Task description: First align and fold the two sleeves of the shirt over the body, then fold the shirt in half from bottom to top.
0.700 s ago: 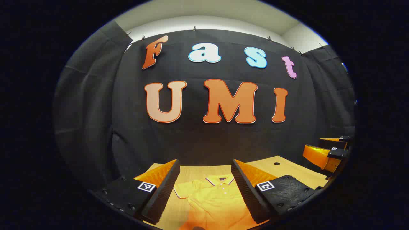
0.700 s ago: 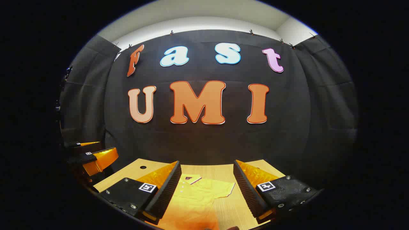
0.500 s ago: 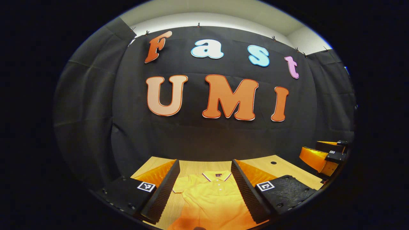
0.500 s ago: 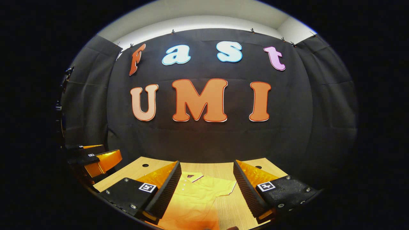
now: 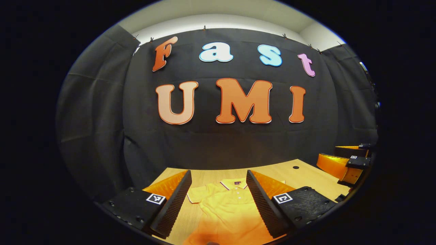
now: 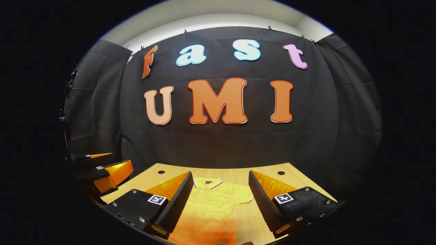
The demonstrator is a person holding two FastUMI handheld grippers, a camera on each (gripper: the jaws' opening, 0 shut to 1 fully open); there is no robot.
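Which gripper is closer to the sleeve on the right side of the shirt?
Right, judging by its view. The right gripper frames that sleeve between its open fingers. The left gripper points at the collar and the other sleeve.

The left gripper (image 5: 218, 200) carries two wedge-shaped fingers with ribbed inner faces; each sits on a dark block bearing a small square black-and-white marker and round screws; the right gripper (image 6: 219, 200) is built alike.

shirt (image 5: 228, 211): matt knit cloth; table (image 6: 245, 217): smooth wood grain
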